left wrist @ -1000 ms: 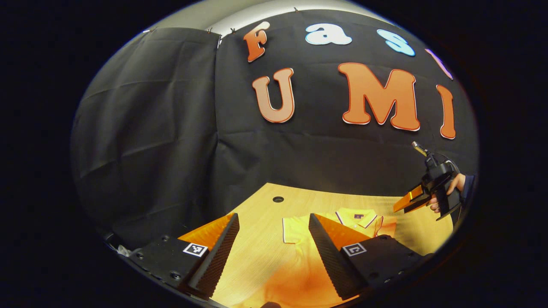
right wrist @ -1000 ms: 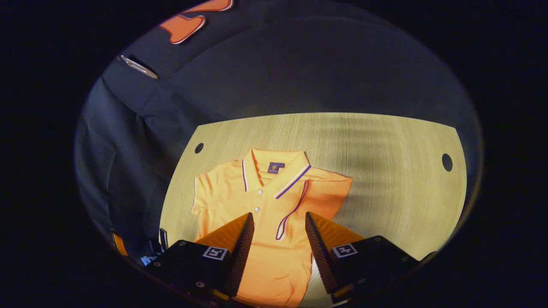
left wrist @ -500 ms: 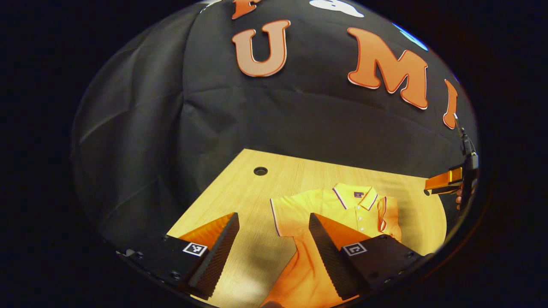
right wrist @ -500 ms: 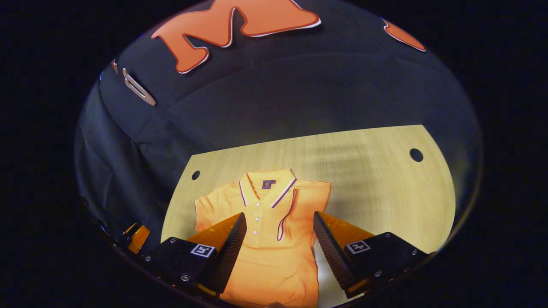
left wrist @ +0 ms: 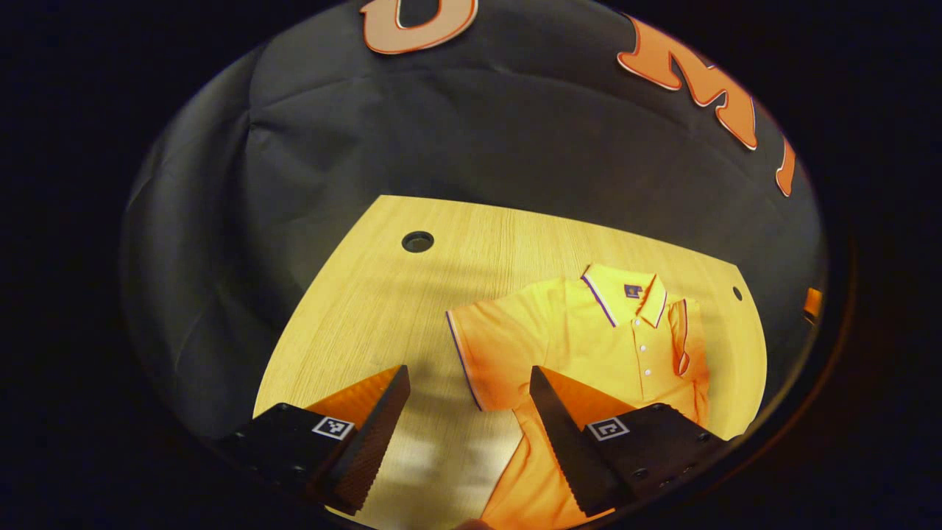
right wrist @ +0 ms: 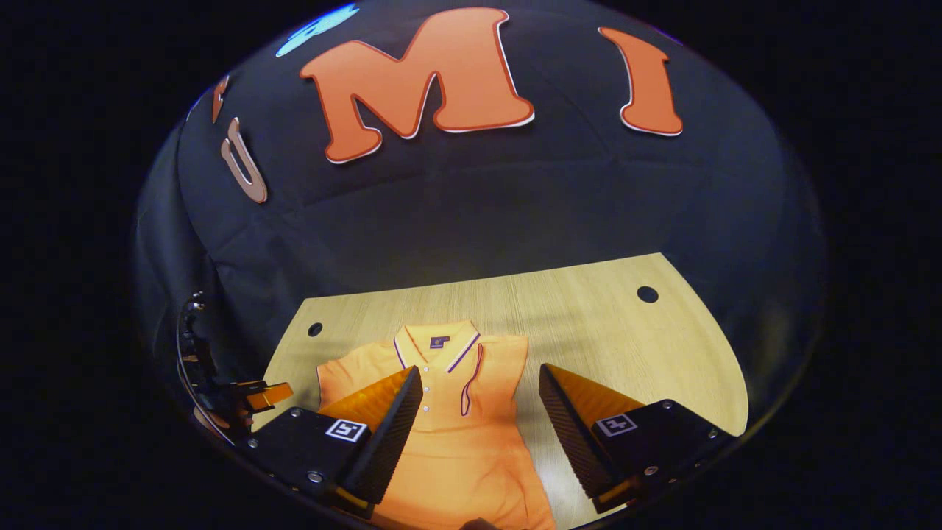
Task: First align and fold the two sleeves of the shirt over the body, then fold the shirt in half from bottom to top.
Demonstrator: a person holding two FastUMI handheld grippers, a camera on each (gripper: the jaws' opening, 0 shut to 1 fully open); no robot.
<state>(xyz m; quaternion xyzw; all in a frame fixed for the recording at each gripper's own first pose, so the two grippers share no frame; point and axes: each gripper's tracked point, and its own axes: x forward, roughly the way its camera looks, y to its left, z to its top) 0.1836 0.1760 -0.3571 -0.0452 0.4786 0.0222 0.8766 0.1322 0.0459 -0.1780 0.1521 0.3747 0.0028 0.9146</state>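
Pale wood worktop (left wrist: 353, 309) carries one orange shirt (left wrist: 581, 331), lying at two o'clock of your left gripper (left wrist: 467, 412). Both the left and the right gripper (right wrist: 478, 412) have jaws apart, empty. One sleeve (left wrist: 493, 353) remains spread: pinch its cuff, carry it flat over the body.

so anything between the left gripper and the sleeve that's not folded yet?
Nothing visible. The left gripper is open above bare table, and the flat sleeve lies just ahead of it with nothing on it.
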